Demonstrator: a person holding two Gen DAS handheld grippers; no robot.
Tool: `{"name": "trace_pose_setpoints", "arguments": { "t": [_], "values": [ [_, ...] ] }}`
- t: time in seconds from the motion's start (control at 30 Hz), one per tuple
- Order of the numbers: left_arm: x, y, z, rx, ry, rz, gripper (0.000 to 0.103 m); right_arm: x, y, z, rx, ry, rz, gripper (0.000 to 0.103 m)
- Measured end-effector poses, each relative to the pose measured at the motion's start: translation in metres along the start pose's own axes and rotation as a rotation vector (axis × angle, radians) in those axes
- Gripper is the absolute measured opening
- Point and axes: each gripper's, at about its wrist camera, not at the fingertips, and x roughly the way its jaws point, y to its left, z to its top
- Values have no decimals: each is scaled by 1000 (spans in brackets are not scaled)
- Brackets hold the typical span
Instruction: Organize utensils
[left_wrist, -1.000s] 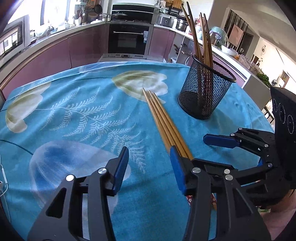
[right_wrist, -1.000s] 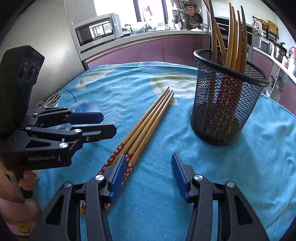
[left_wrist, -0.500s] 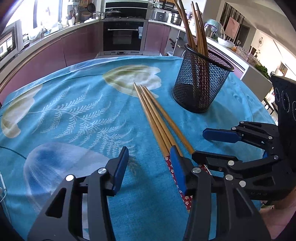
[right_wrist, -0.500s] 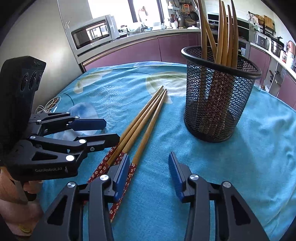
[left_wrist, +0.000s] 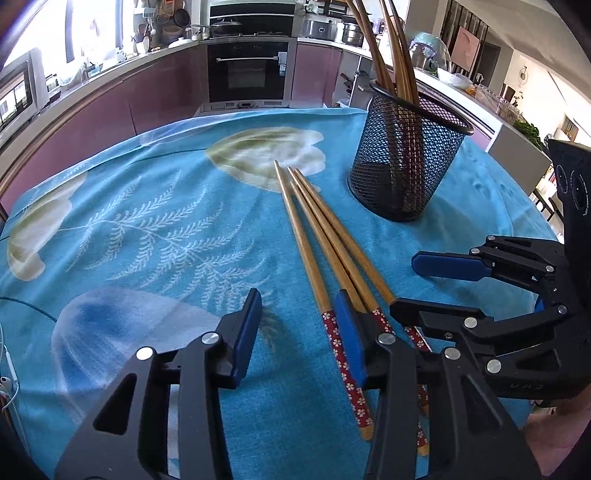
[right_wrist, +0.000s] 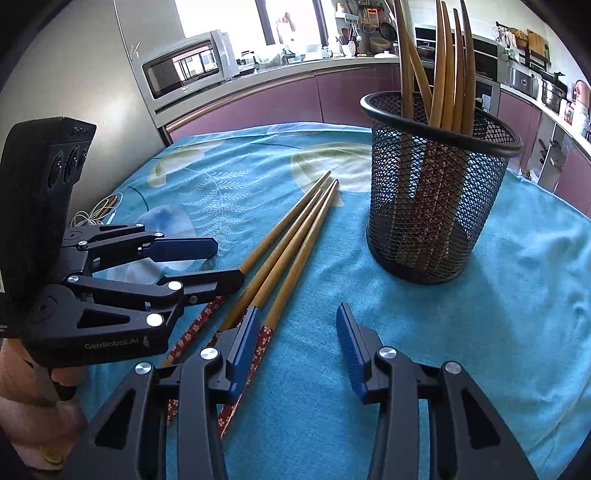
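Three wooden chopsticks (left_wrist: 317, 236) with red flowered ends lie side by side on the blue tablecloth; they also show in the right wrist view (right_wrist: 284, 251). A black mesh holder (left_wrist: 406, 162) stands upright beyond them with several chopsticks in it; it also shows in the right wrist view (right_wrist: 436, 192). My left gripper (left_wrist: 299, 332) is open and empty, low over the flowered ends, its right finger resting across them. My right gripper (right_wrist: 297, 339) is open and empty, just right of the chopsticks. Each gripper shows in the other's view, the right one (left_wrist: 439, 284) and the left one (right_wrist: 214, 262).
The round table's blue cloth (left_wrist: 147, 229) has white leaf prints. A thin cable (right_wrist: 96, 214) lies at the table's left edge. Kitchen cabinets, an oven (left_wrist: 247, 74) and a microwave (right_wrist: 188, 70) stand behind the table.
Both grippers have pulled back toward the flowered ends of the chopsticks, which now show in full. The chopsticks and holder have not moved.
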Motion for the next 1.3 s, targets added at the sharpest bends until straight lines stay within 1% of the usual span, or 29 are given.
{"name": "trace_pose_setpoints", "arguments": {
  "t": [0.1,0.17,0.33,0.53,0.8,0.9,0.93,1.0,1.07,1.3],
  "values": [
    [-1,4,0,-17,4,-3,31,1,1,1,-2,1,-6,40],
    [-2,5,1,-23,6,-7,30,2,1,3,-5,4,-11,38],
    [3,5,8,-23,5,0,29,7,1,9,-9,7,-21,32],
    [12,2,20,-5,13,16,29,16,-1,20,-10,12,-32,29],
    [25,-1,33,7,23,34,17,25,-1,29,-3,9,-43,25],
    [27,-2,35,3,23,36,15,26,-3,32,8,6,-47,20],
    [27,-2,36,-2,23,34,14,26,-4,32,13,6,-47,16],
    [27,-3,36,-7,24,27,10,26,-8,32,31,4,-38,12],
    [27,-4,36,-12,23,30,9,25,-12,32,51,3,-24,8],
    [23,-3,33,-42,17,18,9,19,-20,27,89,-2,9,7]
  ]
}}
